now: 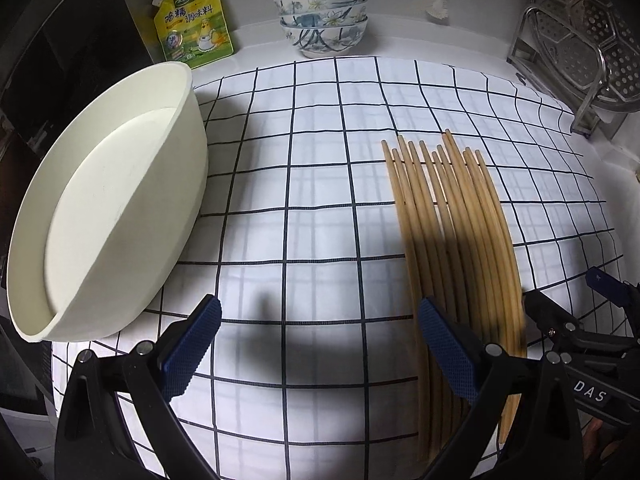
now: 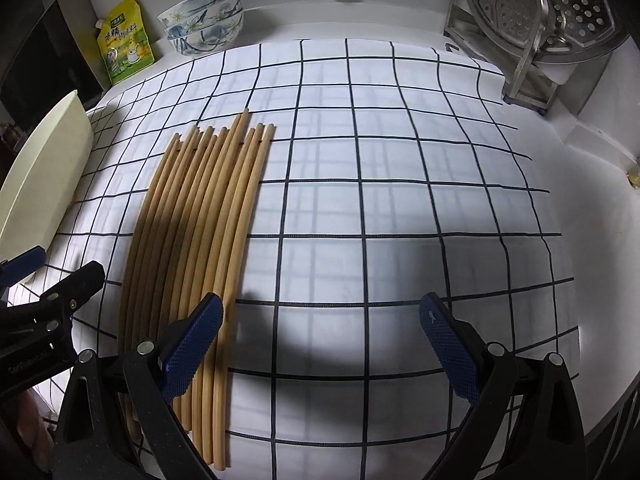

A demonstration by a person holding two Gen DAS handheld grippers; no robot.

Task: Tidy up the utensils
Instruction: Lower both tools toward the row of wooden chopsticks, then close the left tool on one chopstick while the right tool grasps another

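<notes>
Several wooden chopsticks (image 1: 452,232) lie side by side in a bundle on a white checked cloth (image 1: 304,208); they also show in the right wrist view (image 2: 200,240). My left gripper (image 1: 320,344) is open and empty, its right finger over the bundle's near end. My right gripper (image 2: 320,344) is open and empty, its left finger over the bundle's near end. The right gripper (image 1: 580,320) shows at the left view's right edge. The left gripper (image 2: 44,288) shows at the right view's left edge. A cream oval basin (image 1: 104,208) stands to the left, tilted in view.
A stack of floral bowls (image 1: 322,20) and a yellow seasoning pouch (image 1: 194,24) stand at the back by the wall. A metal rack with a perforated steamer plate (image 2: 536,32) stands at the back right. A dark appliance (image 1: 60,60) is at the far left.
</notes>
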